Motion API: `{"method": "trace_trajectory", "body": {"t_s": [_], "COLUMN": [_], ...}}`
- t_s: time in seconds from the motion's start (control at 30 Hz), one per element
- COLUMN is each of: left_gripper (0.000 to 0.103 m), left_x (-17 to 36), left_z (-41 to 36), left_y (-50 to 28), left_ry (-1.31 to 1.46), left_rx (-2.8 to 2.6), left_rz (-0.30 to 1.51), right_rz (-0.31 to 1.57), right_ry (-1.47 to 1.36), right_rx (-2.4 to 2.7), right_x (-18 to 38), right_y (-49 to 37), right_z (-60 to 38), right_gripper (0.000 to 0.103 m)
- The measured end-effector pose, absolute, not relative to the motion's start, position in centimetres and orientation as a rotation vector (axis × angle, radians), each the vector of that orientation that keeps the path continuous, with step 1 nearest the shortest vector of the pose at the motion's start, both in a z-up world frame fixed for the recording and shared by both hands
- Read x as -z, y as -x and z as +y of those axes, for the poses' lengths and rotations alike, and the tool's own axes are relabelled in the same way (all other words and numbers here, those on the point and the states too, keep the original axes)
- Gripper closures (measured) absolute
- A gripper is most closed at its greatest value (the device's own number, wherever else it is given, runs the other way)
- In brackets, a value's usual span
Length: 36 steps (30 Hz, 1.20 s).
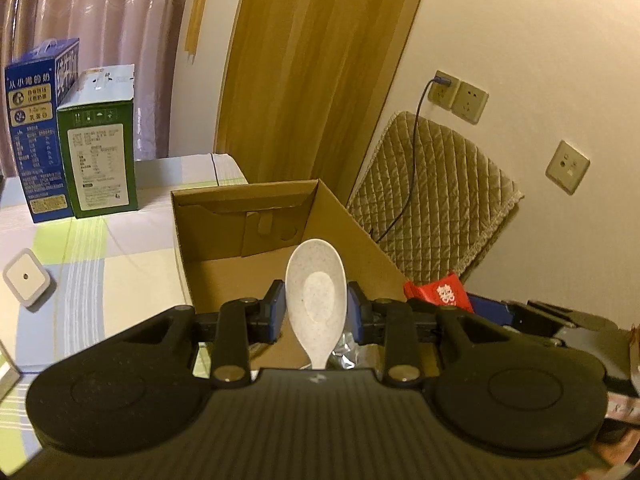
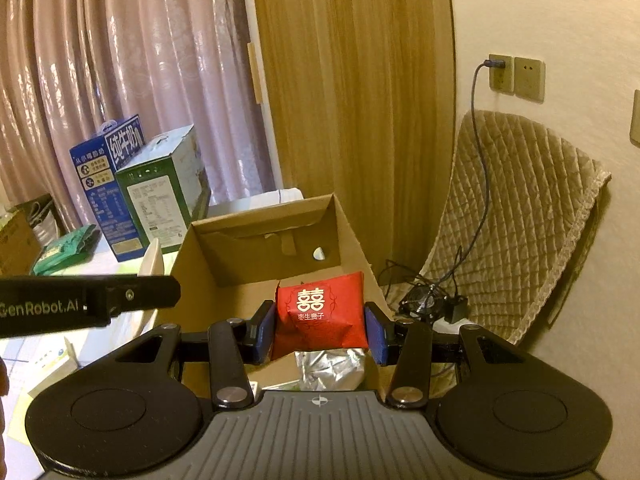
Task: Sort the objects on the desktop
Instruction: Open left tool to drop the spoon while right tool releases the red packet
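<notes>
- Left gripper [image 1: 316, 312], its side marked "GenRobot.AI", jaws clamped on a speckled white spoon [image 1: 316, 296].
- Right gripper [image 2: 319, 326] jaws clamped on a red packet [image 2: 320, 316] printed "囍", above the open cardboard box [image 2: 276, 236].
- Crinkled foil bag [image 2: 330, 368] lies inside.
- Beyond stands a blue milk carton [image 2: 105, 176] reading "纯牛奶".

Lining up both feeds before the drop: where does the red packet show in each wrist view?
Left wrist: red packet sits right of centre, past the white spoon, partly hidden.
Right wrist: red packet is at centre, clamped in the right claw.
Shared landmark: the open cardboard box.
</notes>
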<state>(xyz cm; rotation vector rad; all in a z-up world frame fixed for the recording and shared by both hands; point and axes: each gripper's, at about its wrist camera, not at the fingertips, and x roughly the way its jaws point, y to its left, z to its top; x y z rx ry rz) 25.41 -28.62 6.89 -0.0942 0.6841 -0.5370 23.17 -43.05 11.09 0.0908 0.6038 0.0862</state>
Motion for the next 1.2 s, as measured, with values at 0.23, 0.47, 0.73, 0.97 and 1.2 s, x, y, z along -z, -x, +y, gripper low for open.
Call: {"method": "trace_trajectory", "body": {"t_s": [0.23,0.47,0.73,0.97,1.2], "left_gripper": [0.071,0.07,0.066,0.061,0.057], "left_x": [-5.6,-4.7,-4.3,-4.2,-4.4], "left_z": [-28.0,-25.7,-23.3,-22.0,-21.1], "left_y": [-26.6,-25.6,-24.2,-23.1,-21.7], "left_ry": [0.123,0.128,0.134,0.11,0.099], "left_rx": [0.489,0.474,0.442,0.421,0.414], "left_rz": [0.691,0.693,0.696,0.701,0.705], "right_rz": [0.62,0.633,0.623,0.588,0.607], "right_ry": [-0.095,-0.122,-0.182,-0.171,-0.173], "right_rx": [-0.082,-0.102,-0.166,-0.175,-0.17], "right_x": [-10.3,-9.7,-10.3,-11.2,-11.2], "right_y": [-24.1,-24.2,-24.7,-23.9,-22.4], "right_z": [-43.4,-43.3,-42.2,-41.8,-41.7], "right_gripper": [0.059,0.059,0.054,0.021,0.021]}}
